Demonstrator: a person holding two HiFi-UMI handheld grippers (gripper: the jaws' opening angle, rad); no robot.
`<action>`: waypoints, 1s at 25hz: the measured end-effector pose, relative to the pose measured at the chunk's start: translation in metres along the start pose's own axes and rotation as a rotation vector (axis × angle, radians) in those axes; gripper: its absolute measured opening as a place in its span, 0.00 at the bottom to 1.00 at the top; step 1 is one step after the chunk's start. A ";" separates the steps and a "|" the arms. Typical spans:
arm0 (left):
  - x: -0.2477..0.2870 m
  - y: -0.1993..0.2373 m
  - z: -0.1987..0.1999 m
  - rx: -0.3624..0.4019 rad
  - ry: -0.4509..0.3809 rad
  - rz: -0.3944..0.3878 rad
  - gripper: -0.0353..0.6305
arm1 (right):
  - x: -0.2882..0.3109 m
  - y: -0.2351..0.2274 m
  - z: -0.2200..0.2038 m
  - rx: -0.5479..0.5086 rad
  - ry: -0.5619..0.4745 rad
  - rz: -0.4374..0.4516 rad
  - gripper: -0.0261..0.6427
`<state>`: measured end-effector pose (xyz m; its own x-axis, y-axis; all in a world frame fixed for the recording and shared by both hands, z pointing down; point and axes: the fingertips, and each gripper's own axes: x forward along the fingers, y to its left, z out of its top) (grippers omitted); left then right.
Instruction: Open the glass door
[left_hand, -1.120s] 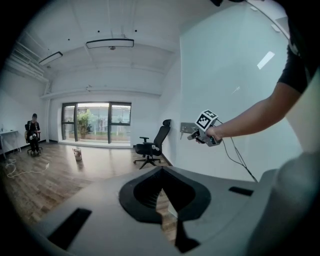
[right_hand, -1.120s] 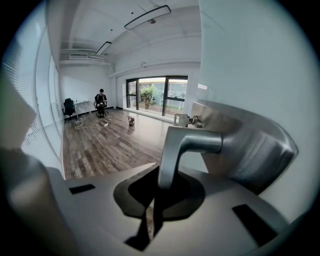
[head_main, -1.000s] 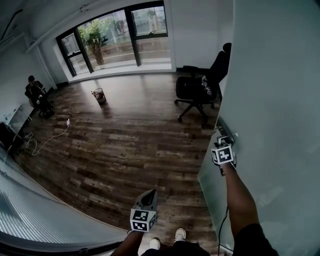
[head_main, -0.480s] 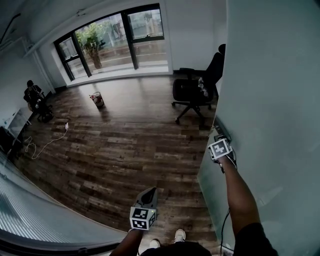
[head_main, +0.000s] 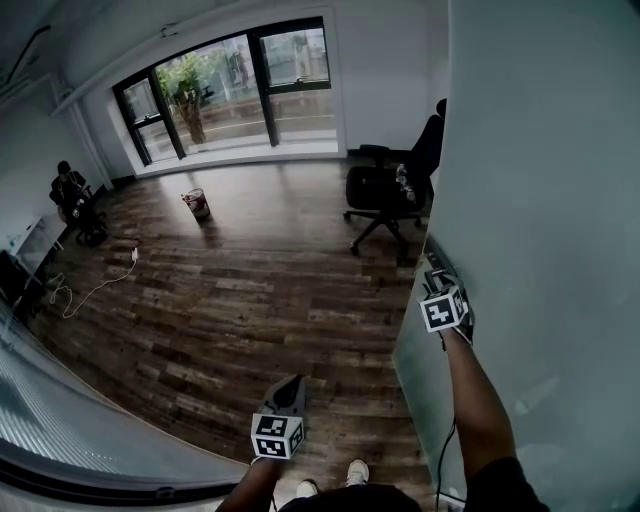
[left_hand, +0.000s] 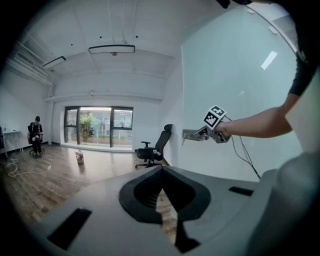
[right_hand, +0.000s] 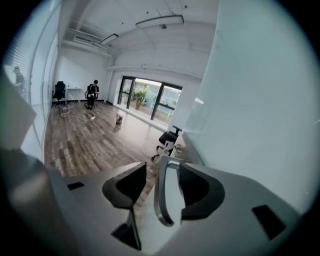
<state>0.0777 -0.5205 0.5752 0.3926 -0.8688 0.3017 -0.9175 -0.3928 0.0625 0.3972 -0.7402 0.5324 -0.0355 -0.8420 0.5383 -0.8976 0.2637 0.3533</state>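
Judging from its tall frosted pane, the glass door (head_main: 540, 200) at the person's right looked heavy, rigid and slick, best taken by its metal loop handle (right_hand: 156, 195). That handle stood between the jaws of the right gripper (right_hand: 163, 167), which were opening with a gap beside it, while the left gripper (left_hand: 162, 187) hung low, pressed together on nothing. Hinges and door edges were cut off, and the marker cube (head_main: 445, 308) hid the handle in the head view.

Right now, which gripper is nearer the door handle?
Right. The right gripper is at the handle on the glass door, its jaws opening with the handle between them. The left gripper hangs low by the person's shoes, away from the door.
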 end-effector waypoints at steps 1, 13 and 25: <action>-0.004 0.000 0.000 -0.002 -0.001 0.004 0.06 | -0.016 -0.002 0.006 0.010 -0.059 -0.032 0.33; -0.070 -0.016 -0.001 -0.004 -0.062 -0.039 0.06 | -0.207 0.114 -0.016 0.145 -0.398 -0.048 0.29; -0.249 -0.009 -0.028 0.017 -0.136 -0.122 0.06 | -0.387 0.291 -0.080 0.209 -0.478 -0.074 0.06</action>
<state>-0.0135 -0.2922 0.5265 0.5066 -0.8469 0.1614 -0.8620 -0.5015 0.0743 0.1855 -0.2997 0.4881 -0.1215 -0.9883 0.0918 -0.9720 0.1372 0.1908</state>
